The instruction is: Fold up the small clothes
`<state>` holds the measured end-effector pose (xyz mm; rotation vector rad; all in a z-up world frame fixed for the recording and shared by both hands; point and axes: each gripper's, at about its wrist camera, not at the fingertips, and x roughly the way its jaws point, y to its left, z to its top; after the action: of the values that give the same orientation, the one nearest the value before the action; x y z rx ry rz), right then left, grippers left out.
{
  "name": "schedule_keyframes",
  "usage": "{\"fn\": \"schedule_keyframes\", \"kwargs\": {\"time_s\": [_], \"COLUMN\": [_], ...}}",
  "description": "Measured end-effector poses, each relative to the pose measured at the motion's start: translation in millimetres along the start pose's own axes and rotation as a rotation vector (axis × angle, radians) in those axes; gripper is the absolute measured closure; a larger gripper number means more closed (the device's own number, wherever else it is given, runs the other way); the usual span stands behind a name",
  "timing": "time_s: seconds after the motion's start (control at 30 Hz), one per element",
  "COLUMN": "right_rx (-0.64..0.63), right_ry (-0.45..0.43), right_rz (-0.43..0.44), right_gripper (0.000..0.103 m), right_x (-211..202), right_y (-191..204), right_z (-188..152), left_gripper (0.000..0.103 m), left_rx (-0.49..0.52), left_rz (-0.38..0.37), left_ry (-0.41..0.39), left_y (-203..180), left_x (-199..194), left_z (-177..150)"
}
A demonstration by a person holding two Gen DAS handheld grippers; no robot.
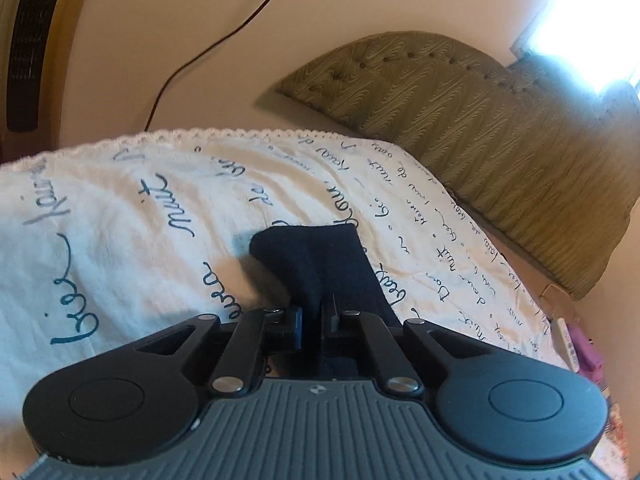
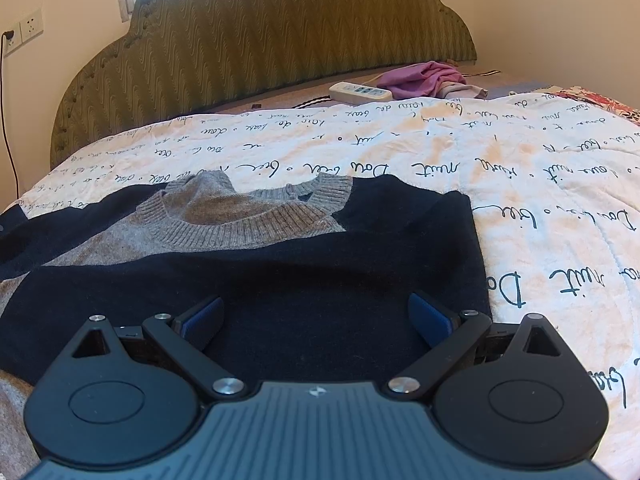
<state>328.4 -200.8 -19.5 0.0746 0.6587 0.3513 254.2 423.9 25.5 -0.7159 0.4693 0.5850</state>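
A small navy and grey sweater (image 2: 280, 264) with a ribbed grey collar (image 2: 248, 216) lies on the white bedspread (image 2: 540, 200) printed with script. My right gripper (image 2: 316, 320) is open, its blue-padded fingers spread just above the sweater's navy body, holding nothing. In the left wrist view my left gripper (image 1: 318, 320) is shut on a navy part of the sweater (image 1: 316, 260), which stretches away from the jaws over the bedspread (image 1: 120, 216). I cannot tell which part of the sweater it is.
A green padded headboard (image 2: 280, 32) stands at the far end of the bed. A white power strip (image 2: 360, 92) and a purple cloth (image 2: 424, 78) lie by it. A wall socket (image 2: 24, 28) with a dark cable is at the left.
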Motion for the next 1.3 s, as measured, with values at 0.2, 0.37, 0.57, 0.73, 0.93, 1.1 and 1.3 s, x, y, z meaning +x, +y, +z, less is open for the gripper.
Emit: {"fn": "schedule_keyframes", "kwargs": {"time_s": [0.2,0.37,0.57,0.73,0.93,1.1,1.3], "right_rx": [0.001,0.012,0.027,0.026,0.038,0.039,-0.006], "right_ry": [-0.001,-0.005,-0.01,-0.009,-0.013,-0.013,0.021], "right_rz": [0.001,0.008,0.018,0.015,0.024,0.025,-0.003], "right_gripper": [0.003,0.003,0.003,0.003,0.003,0.003,0.003], "right_x": [0,0,-1,-1,-2,-2,0], "right_y": [0,-1,-3,-3,-5,-5,2], "right_z": [0,0,0,0,0,0,4], "left_gripper": [0.1,0.1,0.1,0.096,0.064,0.028,0.021], "left_rx": [0.123,0.268,0.5,0.529,0.591,0.614,0.587], "left_rz": [-0.041,-0.182,-0.478,-0.592,-0.588,-0.606,-0.519], "left_ry": [-0.086,-0.127,-0.067,0.192,0.265,0.084,0.061], "left_y": [-34,-93,-180,-206,-196,-166,-133], "left_x": [-41,-92,-156,-161,-152,-186,-193], "left_z": [-8,-34,-143,-260,-296,-280,-275]}}
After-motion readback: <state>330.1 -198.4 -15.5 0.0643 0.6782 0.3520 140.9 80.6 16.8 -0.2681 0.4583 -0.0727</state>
